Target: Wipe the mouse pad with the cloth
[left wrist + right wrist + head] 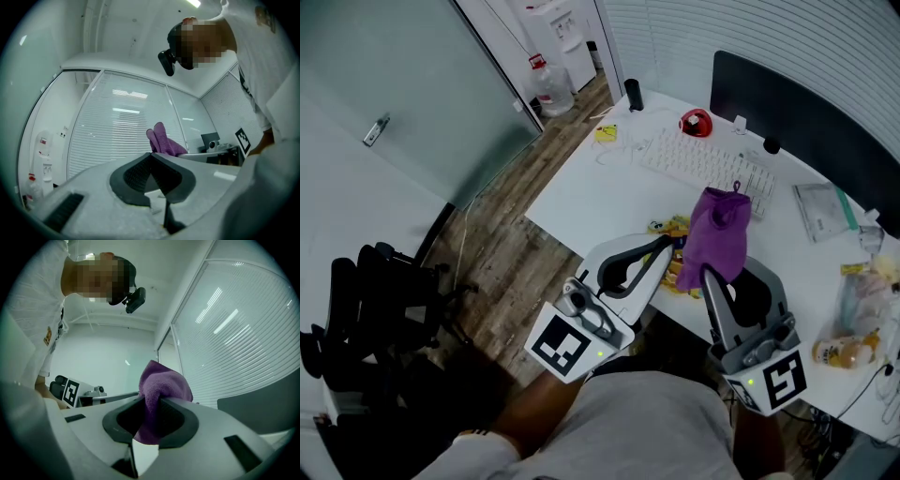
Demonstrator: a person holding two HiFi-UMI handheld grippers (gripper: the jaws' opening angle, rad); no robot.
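A purple cloth [718, 234] hangs bunched from my right gripper [710, 273], whose jaws are shut on it; in the right gripper view the cloth [161, 383] bulges up out of the right gripper [150, 400]. My left gripper [667, 245] is shut with nothing in it, just left of the cloth; the left gripper view shows its tips [151, 155] pressed together, with the cloth [162, 140] behind them. Both grippers hover above the desk's front edge, tilted up. A yellow patterned mouse pad [672, 228] lies on the white desk [591, 192], mostly hidden under the grippers and cloth.
A white keyboard [708, 164], a red mouse [697, 123] and a dark monitor [797, 112] sit further back. A black cylinder [634, 94] stands at the far corner. Plastic packets [853, 319] lie at the right. A black office chair [366, 300] stands on the floor at the left.
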